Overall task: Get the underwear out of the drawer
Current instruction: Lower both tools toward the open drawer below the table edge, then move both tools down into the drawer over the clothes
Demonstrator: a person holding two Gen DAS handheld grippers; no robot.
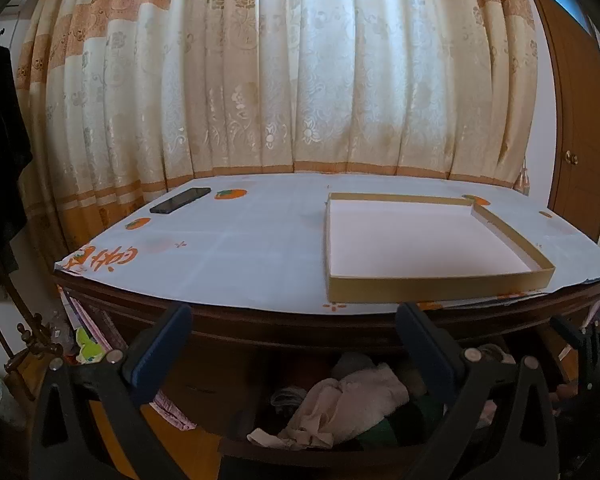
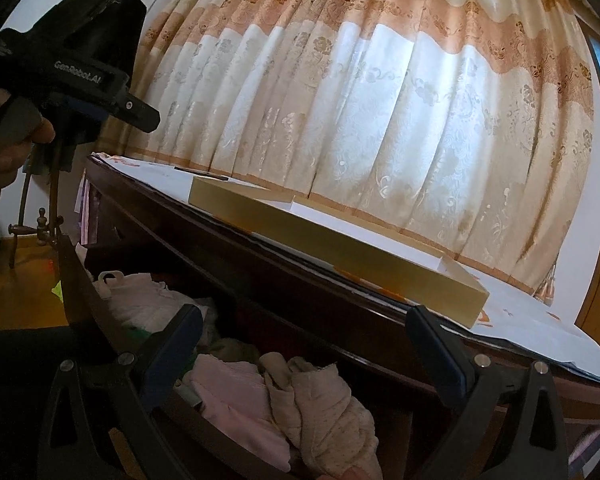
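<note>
Left hand-held gripper (image 1: 296,344) spread empty, level above the open drawer (image 1: 320,454), right hand-held gripper (image 2: 304,344) spread empty over pale underwear (image 2: 324,412) heaped in the drawer, "GenRobot.AI" on the left device's body, gold box (image 1: 436,280) on the surface (image 1: 228,256).

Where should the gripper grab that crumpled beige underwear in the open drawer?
Probably the raised bunched fold on top of the beige underwear, coming straight down from above with the open right hand-held gripper. The drawer walls block the sides, and the fold sticks up, easy to pinch.
</note>
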